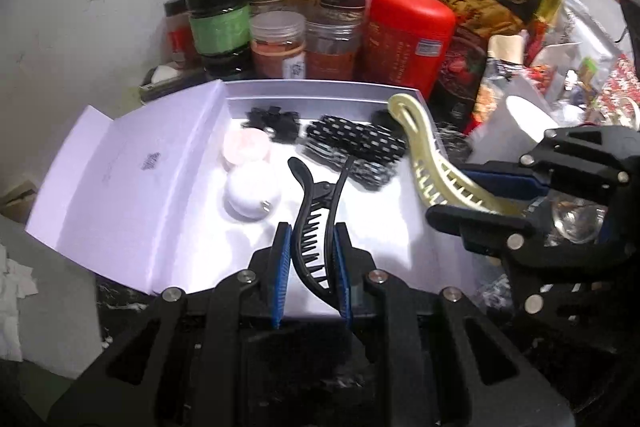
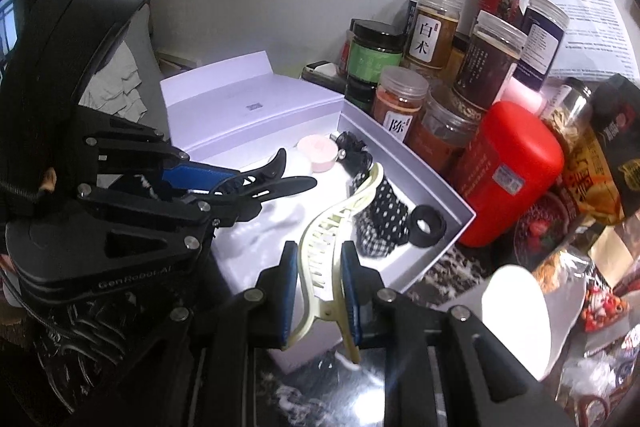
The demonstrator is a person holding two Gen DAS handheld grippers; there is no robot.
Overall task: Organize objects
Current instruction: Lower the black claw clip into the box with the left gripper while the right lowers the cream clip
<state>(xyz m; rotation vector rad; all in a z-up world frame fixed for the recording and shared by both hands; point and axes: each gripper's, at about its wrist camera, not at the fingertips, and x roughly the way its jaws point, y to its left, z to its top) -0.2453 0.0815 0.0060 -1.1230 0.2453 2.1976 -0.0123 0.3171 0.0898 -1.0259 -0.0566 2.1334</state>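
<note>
An open white box (image 1: pixel 192 163) (image 2: pixel 440 187) holds a pink puff (image 1: pixel 246 145) (image 2: pixel 318 151), a white puff (image 1: pixel 252 189), black clips (image 1: pixel 276 121), a polka-dot hair tie (image 1: pixel 356 147) (image 2: pixel 384 215) and a black ring (image 2: pixel 427 225). My left gripper (image 1: pixel 310 251) (image 2: pixel 216 183) is shut on a black hair claw clip (image 1: pixel 316 227) (image 2: pixel 272 183) above the box. My right gripper (image 2: pixel 320 267) (image 1: pixel 456 195) is shut on a cream hair claw clip (image 2: pixel 332 227) (image 1: pixel 424 155) over the box's right side.
Spice jars (image 1: pixel 280 39) (image 2: pixel 400 95) and a red canister (image 1: pixel 408 35) (image 2: pixel 508 171) crowd behind the box. A white cup (image 2: pixel 516 315) (image 1: pixel 524 119) and snack packets (image 1: pixel 500 7) stand to the right. The box lid (image 1: pixel 108 179) lies open to the left.
</note>
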